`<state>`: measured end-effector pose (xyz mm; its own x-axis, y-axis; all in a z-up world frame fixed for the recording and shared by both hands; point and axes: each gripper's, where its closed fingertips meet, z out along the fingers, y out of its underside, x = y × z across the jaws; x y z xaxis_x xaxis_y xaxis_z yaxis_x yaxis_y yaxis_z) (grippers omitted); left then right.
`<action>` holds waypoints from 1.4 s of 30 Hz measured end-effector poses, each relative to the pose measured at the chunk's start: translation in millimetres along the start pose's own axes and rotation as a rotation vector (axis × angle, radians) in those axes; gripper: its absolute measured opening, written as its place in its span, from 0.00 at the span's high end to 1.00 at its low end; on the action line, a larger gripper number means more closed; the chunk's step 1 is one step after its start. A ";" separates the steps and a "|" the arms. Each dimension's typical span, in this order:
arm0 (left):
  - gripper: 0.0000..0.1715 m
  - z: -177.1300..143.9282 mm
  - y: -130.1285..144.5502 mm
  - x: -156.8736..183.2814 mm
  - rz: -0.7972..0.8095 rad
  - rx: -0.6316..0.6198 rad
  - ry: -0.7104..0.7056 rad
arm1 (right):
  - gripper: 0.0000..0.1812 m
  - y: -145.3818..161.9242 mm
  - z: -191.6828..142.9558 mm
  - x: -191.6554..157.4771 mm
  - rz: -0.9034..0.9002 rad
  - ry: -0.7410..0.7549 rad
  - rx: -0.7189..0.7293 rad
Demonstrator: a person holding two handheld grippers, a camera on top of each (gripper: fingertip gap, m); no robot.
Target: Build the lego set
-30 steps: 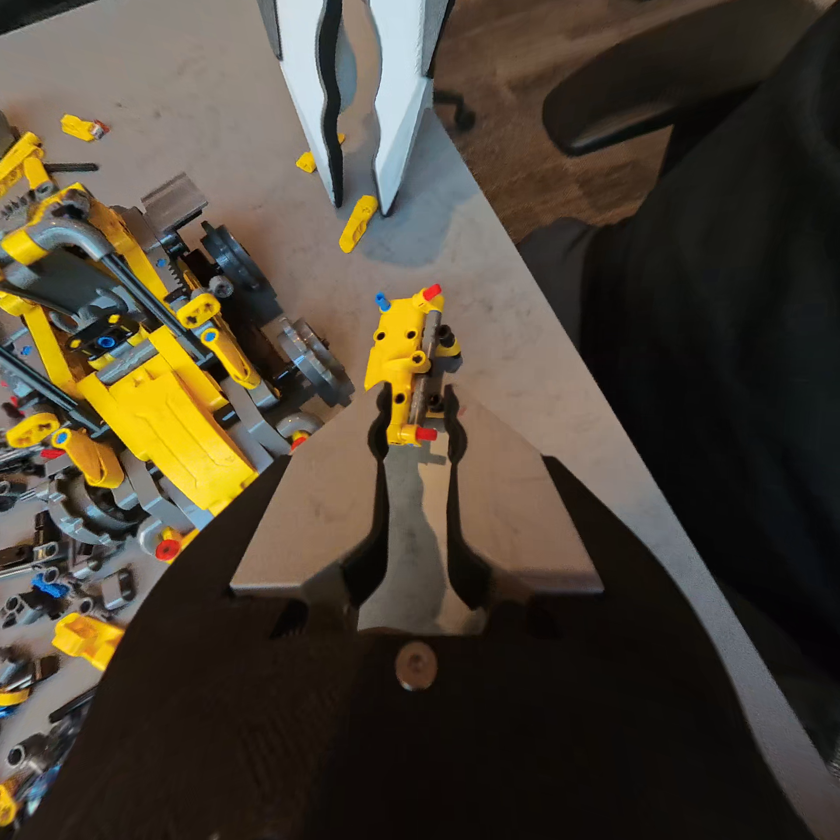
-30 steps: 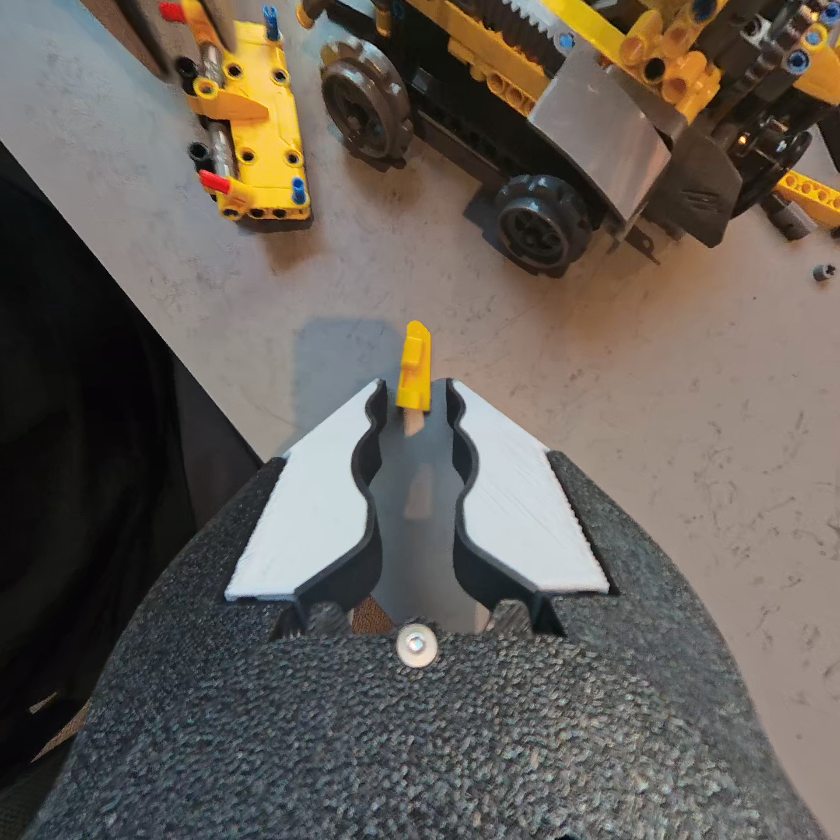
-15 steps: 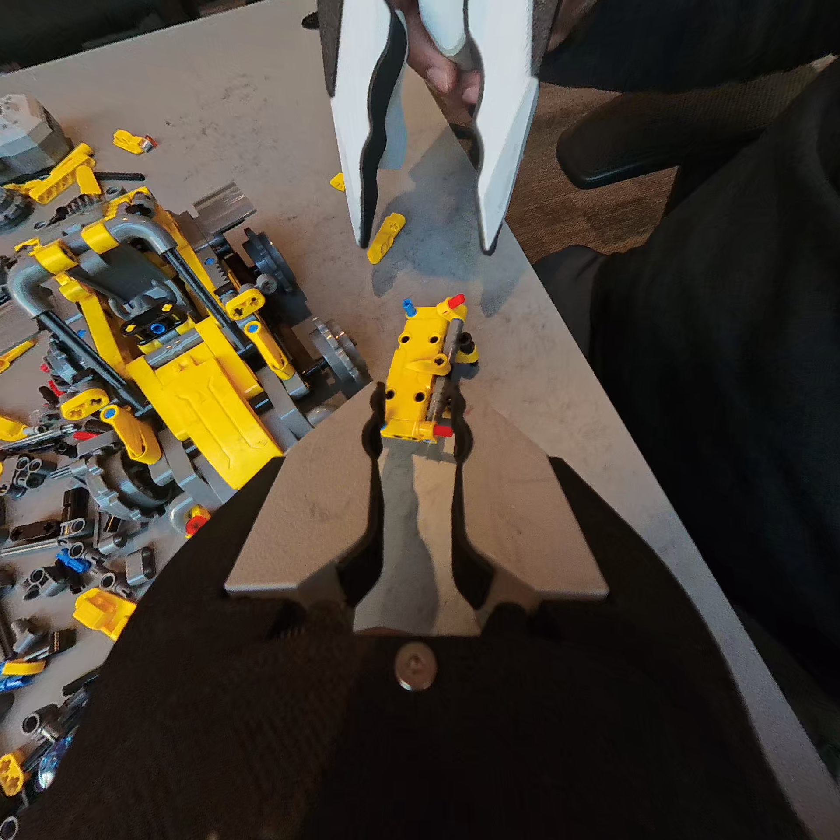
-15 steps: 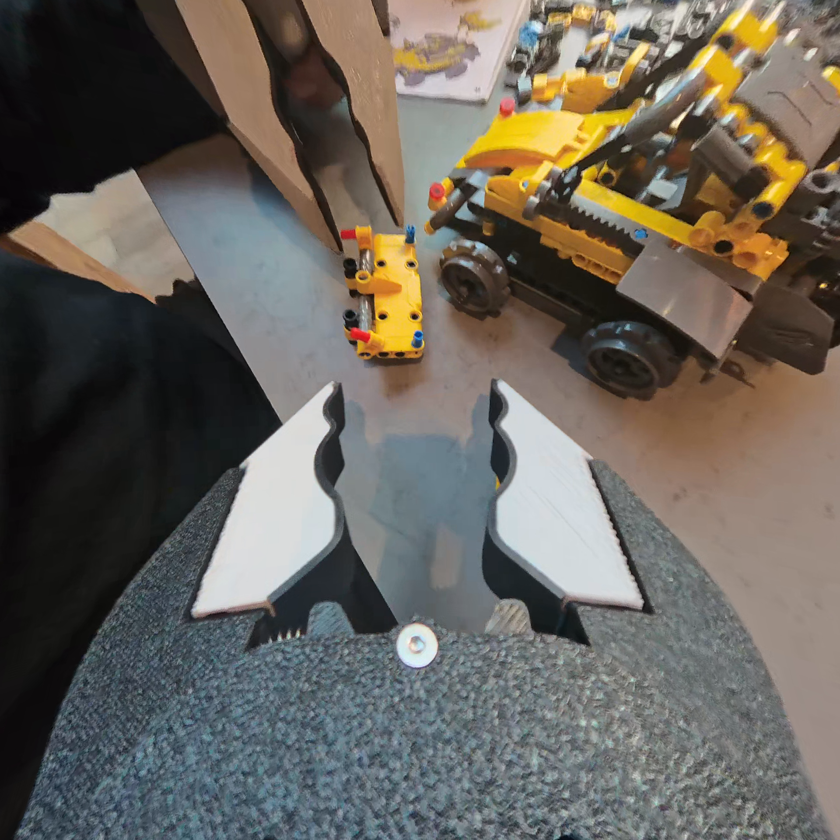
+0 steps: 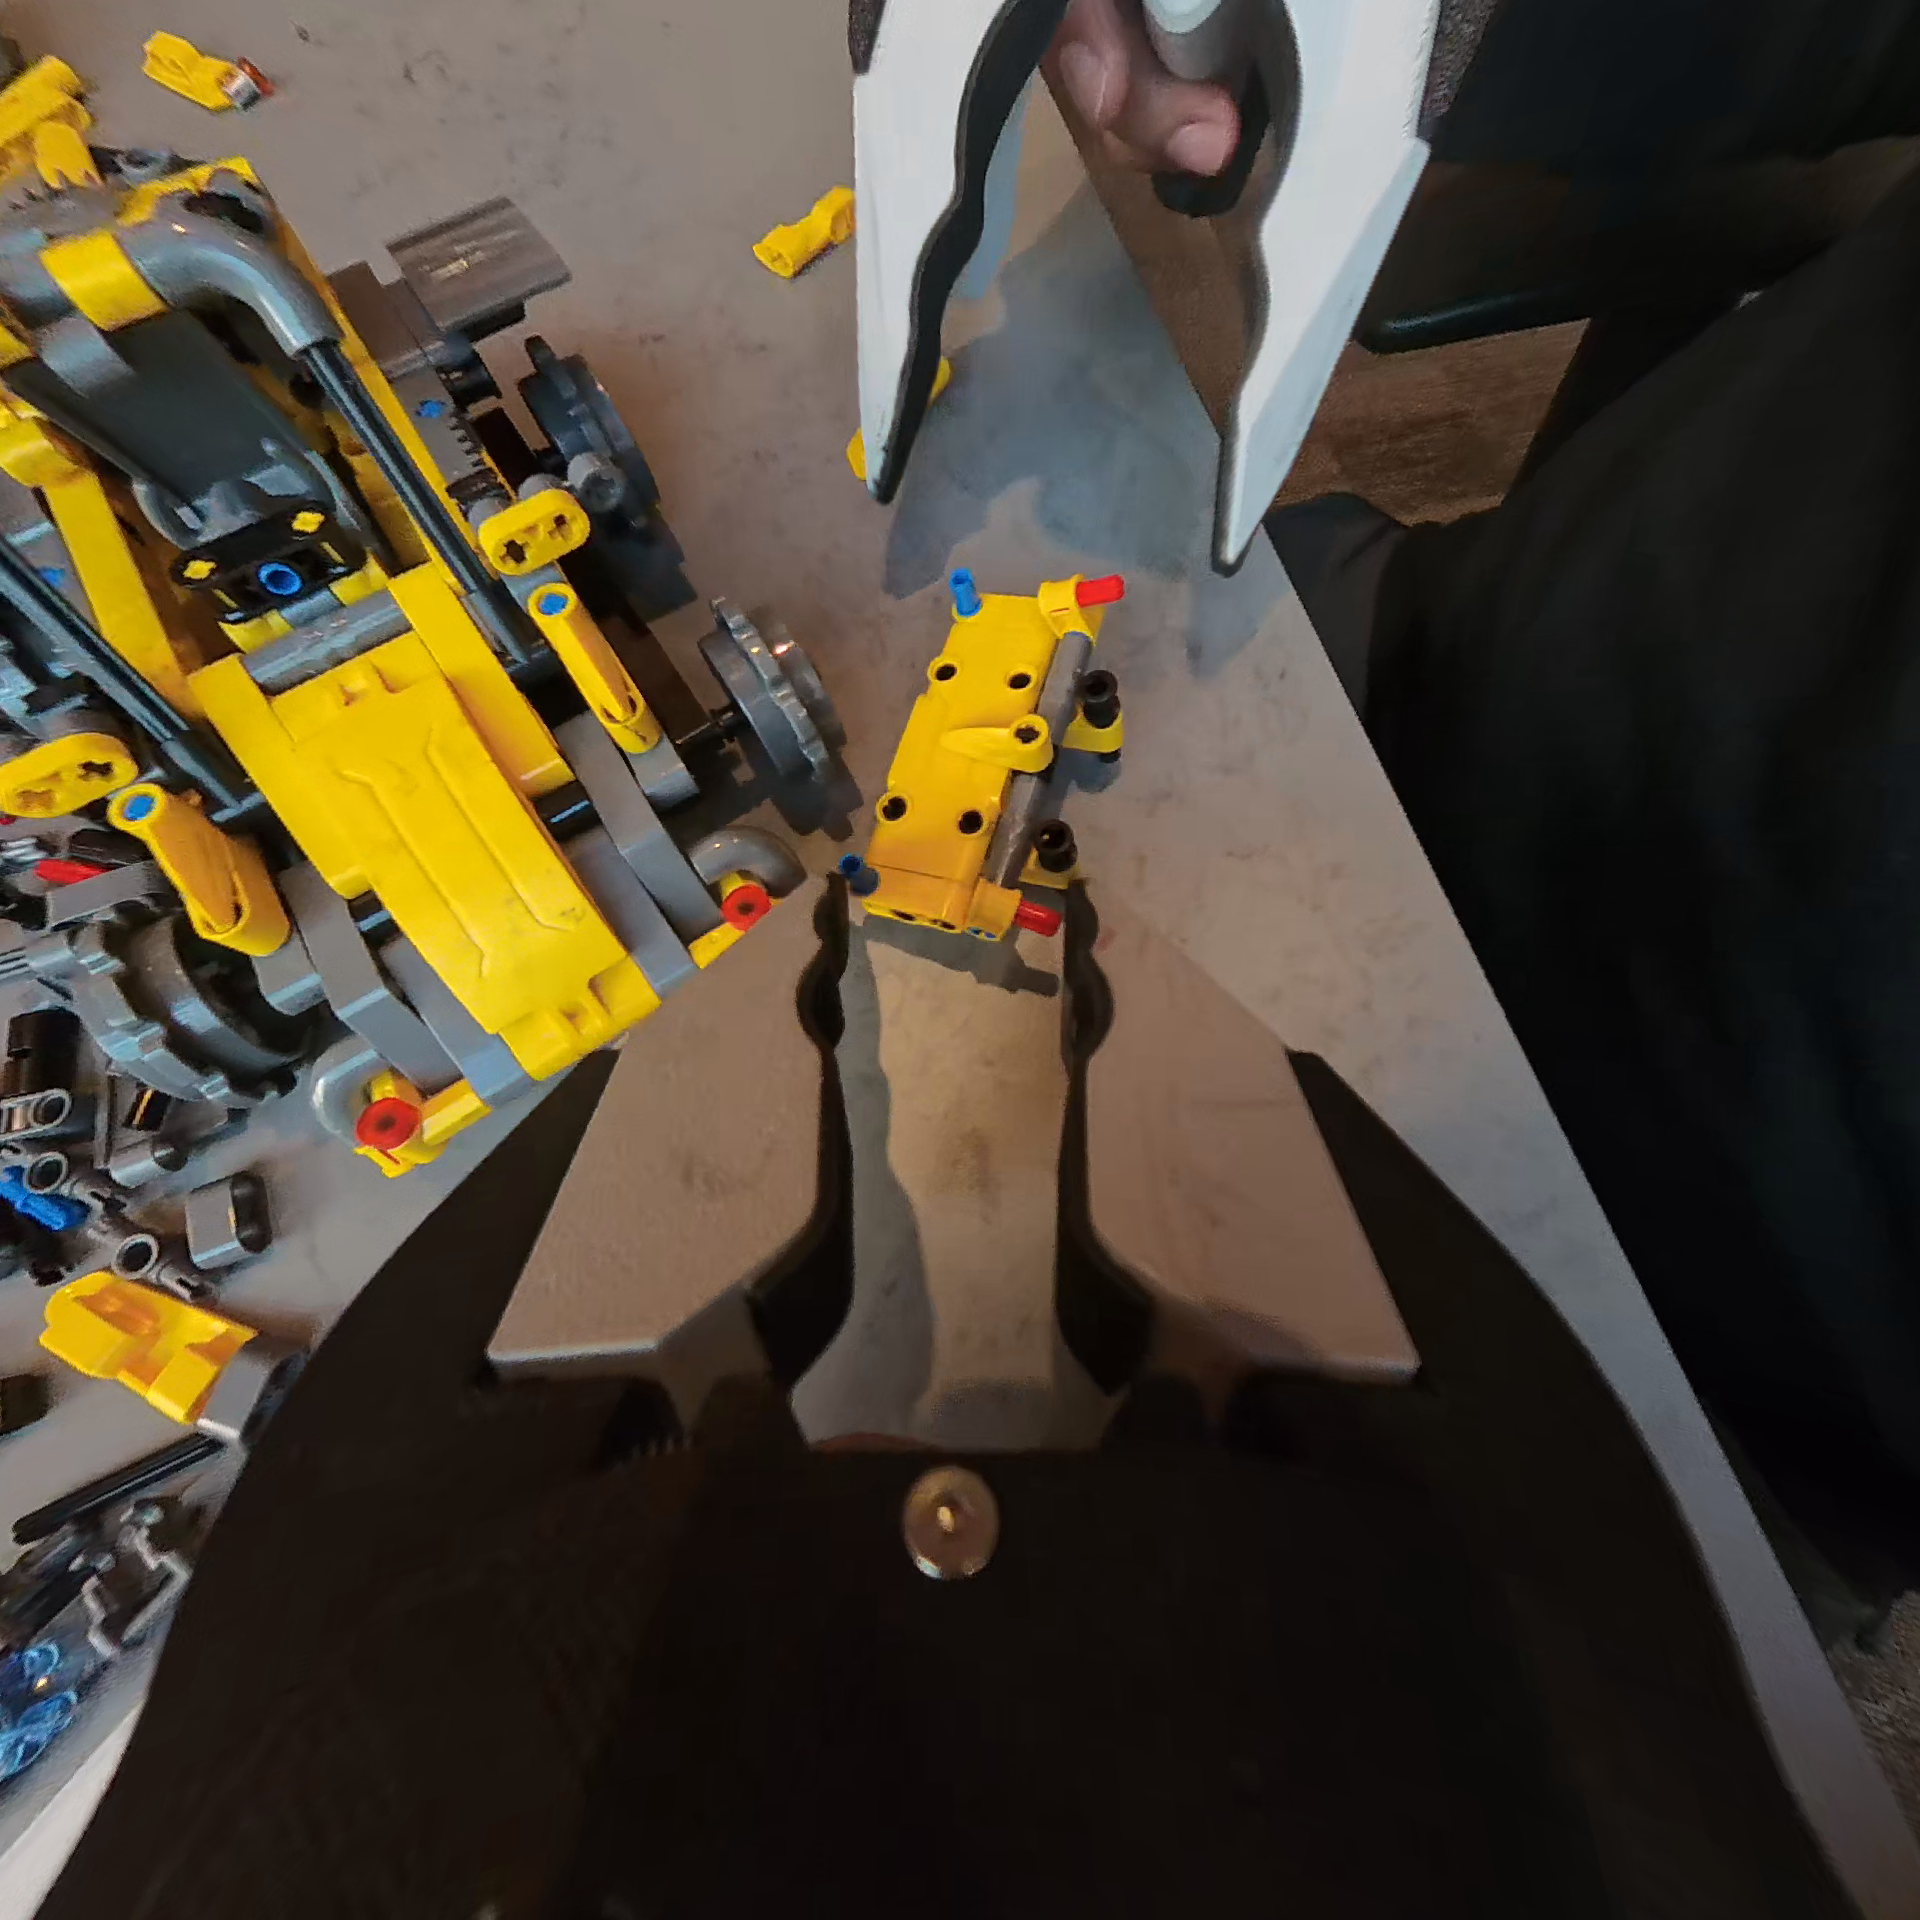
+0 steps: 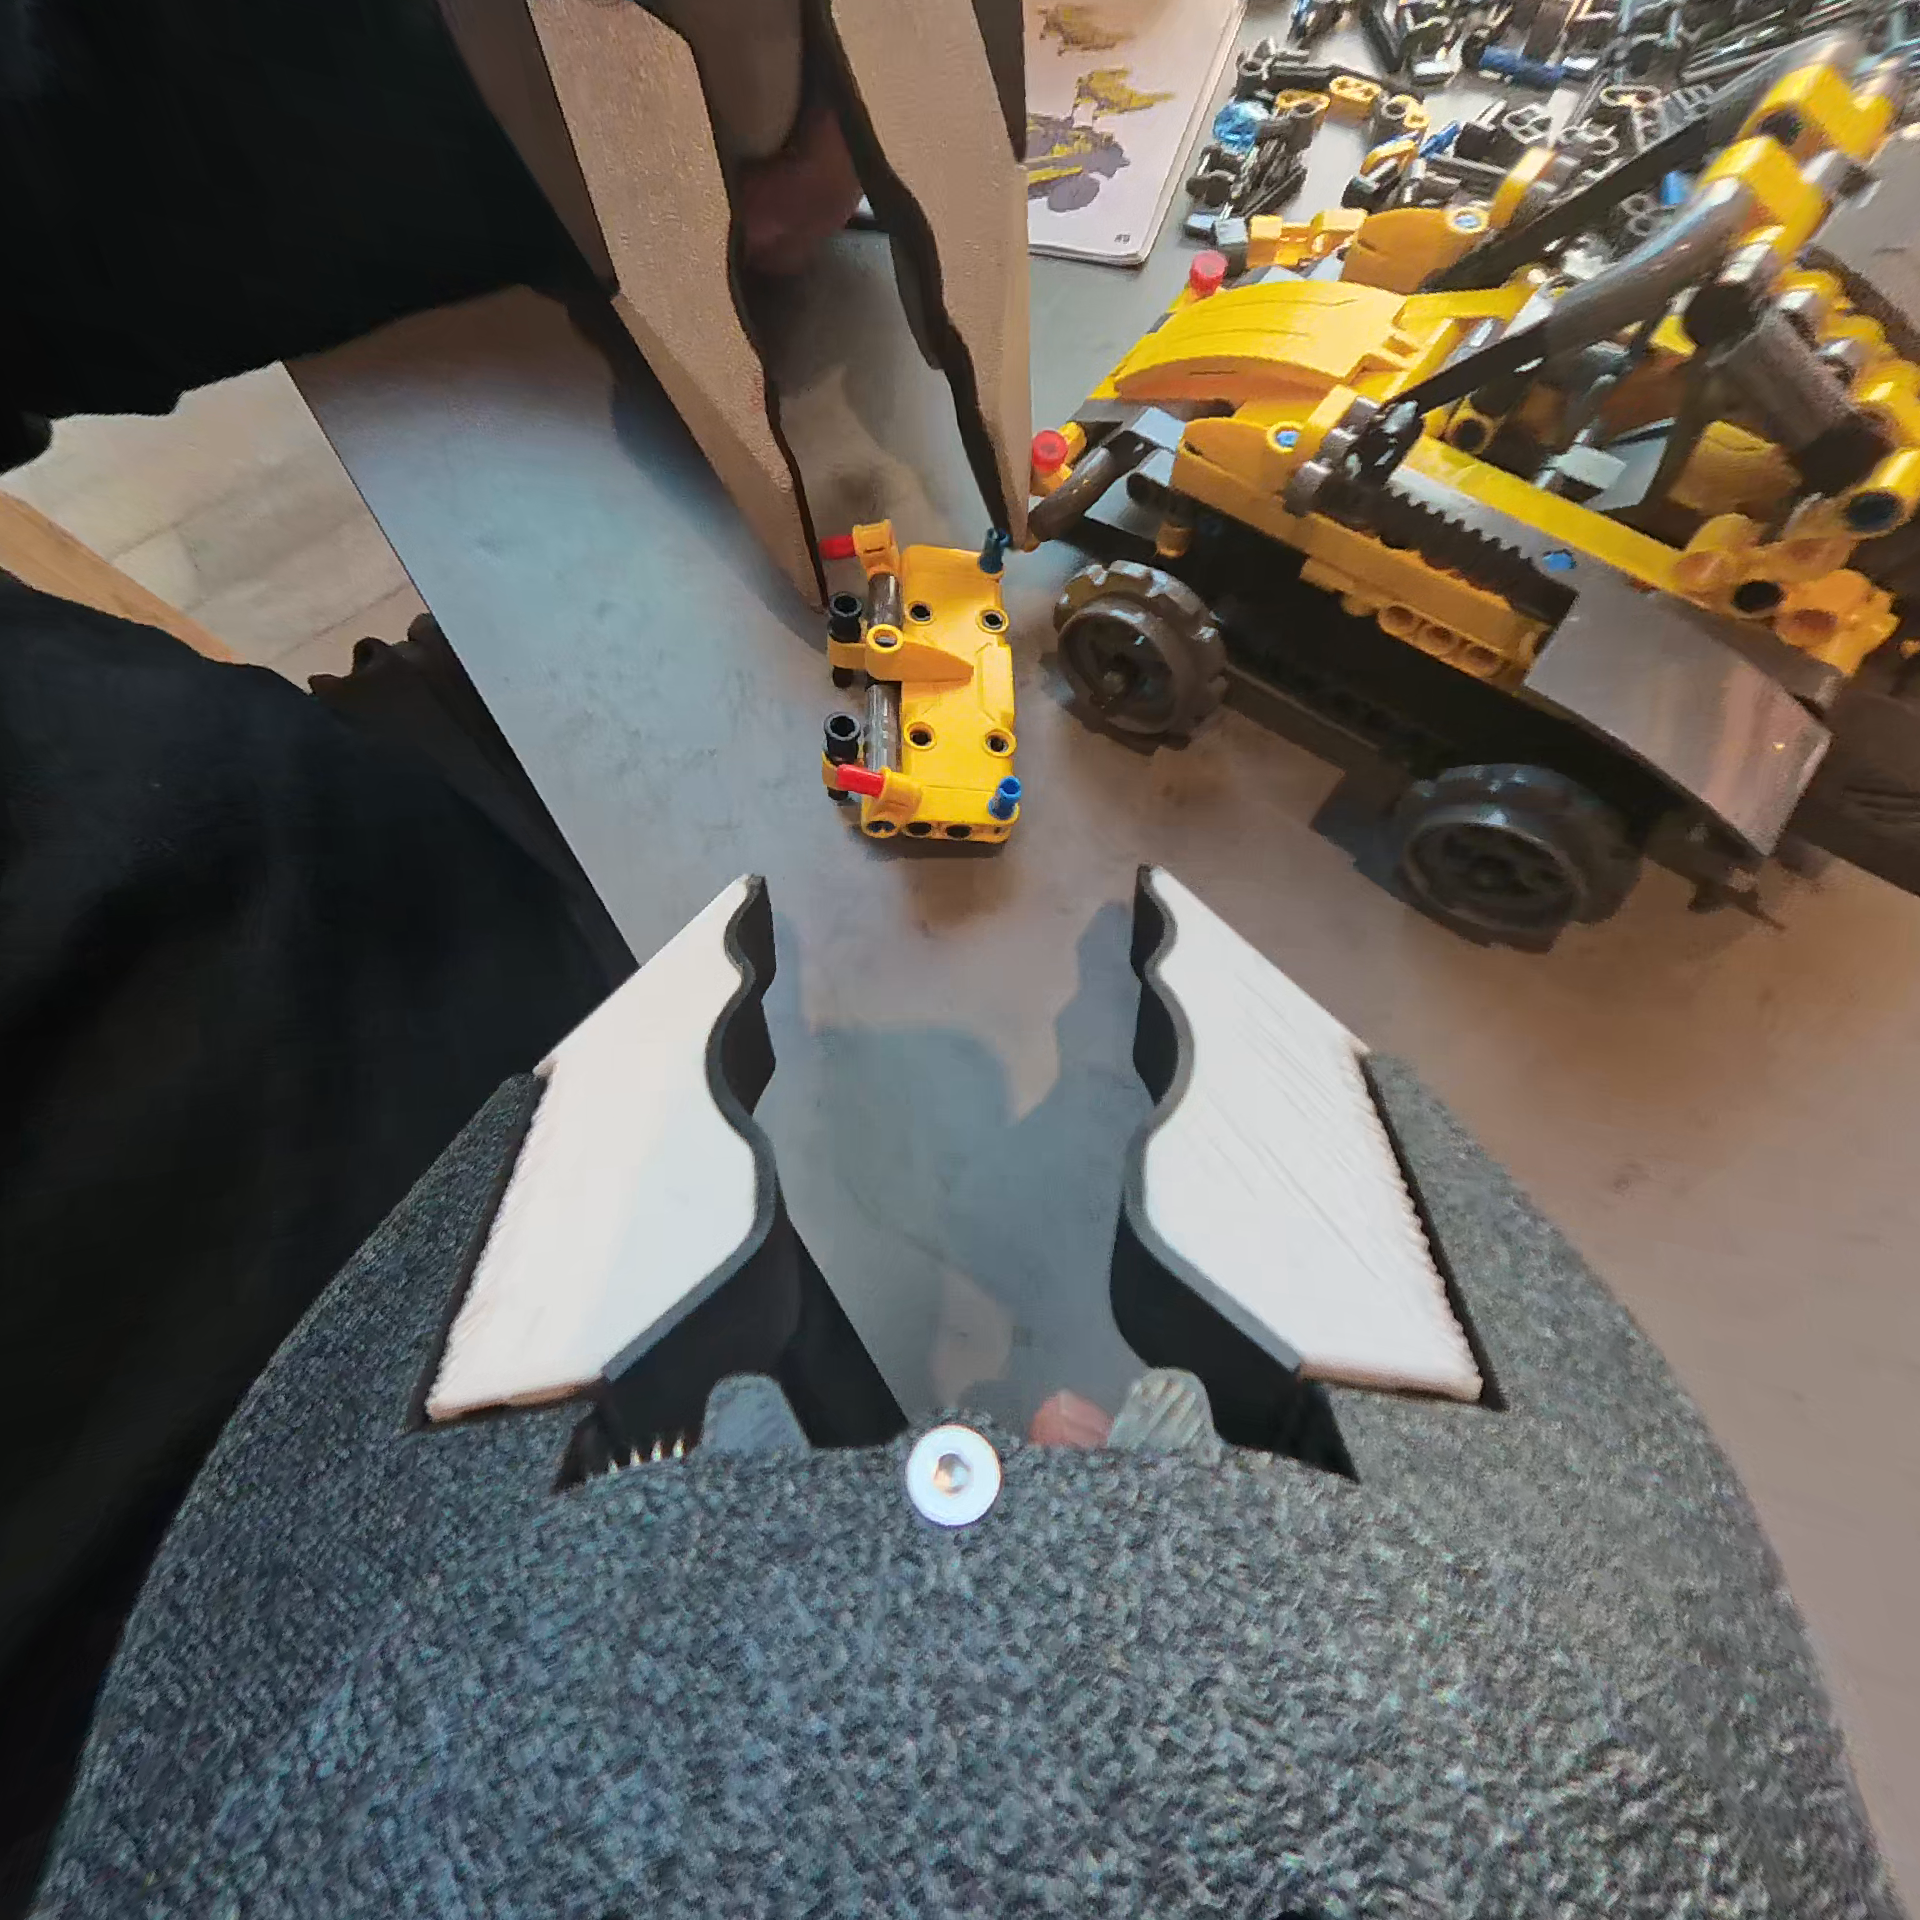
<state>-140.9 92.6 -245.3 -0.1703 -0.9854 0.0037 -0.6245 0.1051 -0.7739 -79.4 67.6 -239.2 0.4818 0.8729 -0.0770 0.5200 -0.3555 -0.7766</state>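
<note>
A grey tabletop [image 5: 1299, 852] with pale marks and scratches is seen, and its long edge runs beside a dark office chair [image 5: 1475, 312]. A brown wood floor [image 5: 1392, 416] is seen past that edge. Soft shadows are thrown on the tabletop by warm light.

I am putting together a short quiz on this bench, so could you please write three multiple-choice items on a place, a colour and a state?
1. The small yellow block assembly lies: A on the model; B on the table between both grippers; C on the booklet.
2. Its pins near the right gripper are: A green, white; B red, blue; C orange, purple.
3. The right gripper is: A open; B shut on a wheel; C shut on a pin.

B: it rests flat on the table. B: red and blue stubs show. A: fingers apart, nothing between.
</note>
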 end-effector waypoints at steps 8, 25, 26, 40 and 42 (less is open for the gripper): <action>0.77 7.2 0.0 3.8 -0.015 -0.015 0.017 | 0.64 -4.2 6.0 -4.6 -0.028 0.006 0.006; 0.76 12.0 -6.1 5.5 -0.024 -0.003 0.015 | 0.77 2.0 21.0 -9.0 -0.038 -0.009 -0.036; 0.76 12.1 -6.2 6.1 -0.023 -0.003 0.017 | 0.78 2.1 21.4 -9.5 -0.037 -0.011 -0.036; 0.74 17.6 -6.1 8.3 -0.043 -0.023 0.026 | 0.81 -4.8 18.0 -12.0 -0.043 -0.007 -0.012; 0.74 19.2 -5.5 8.3 -0.034 -0.034 0.016 | 0.81 -6.3 17.9 -12.6 -0.051 -0.005 -0.016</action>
<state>-124.3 81.3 -253.2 -0.1608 -0.9862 0.0396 -0.6555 0.0767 -0.7513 -101.4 64.8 -244.6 0.4509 0.8917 -0.0407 0.5554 -0.3160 -0.7692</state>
